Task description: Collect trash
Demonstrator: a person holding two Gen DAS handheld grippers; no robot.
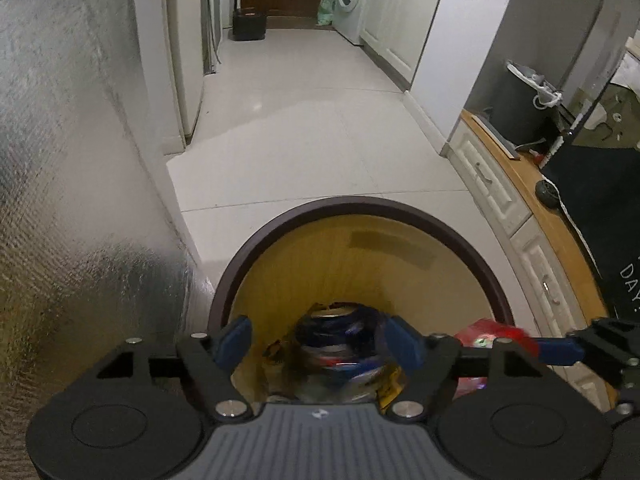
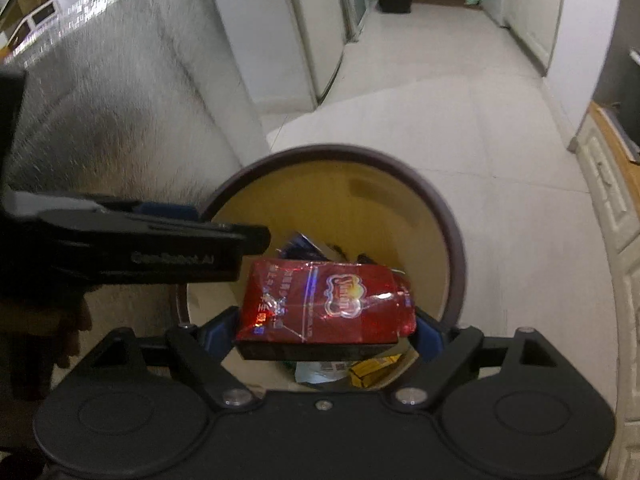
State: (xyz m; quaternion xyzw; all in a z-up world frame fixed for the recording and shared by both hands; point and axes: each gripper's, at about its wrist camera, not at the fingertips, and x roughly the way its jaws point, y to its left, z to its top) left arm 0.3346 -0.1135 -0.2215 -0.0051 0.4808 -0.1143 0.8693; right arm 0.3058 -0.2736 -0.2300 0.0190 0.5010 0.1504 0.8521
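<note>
Presently, trash is being dropped into the round yellow-lined bin [image 2: 440, 216].
Left gripper [image 1: 318, 344] jaws stand released around a blurred blue can [image 1: 340, 344]; right gripper [image 2: 326, 330] jaws grasp the red foil-wrapped box [image 2: 324, 300], to be released next.

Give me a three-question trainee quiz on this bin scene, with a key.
1. True or false: the right gripper grips a red box over the bin.
2. What is between the left gripper's fingers? A) a blue can B) a glass bottle C) a banana peel
3. What colour is the bin's inner wall?
Key: 1 true; 2 A; 3 yellow.
</note>
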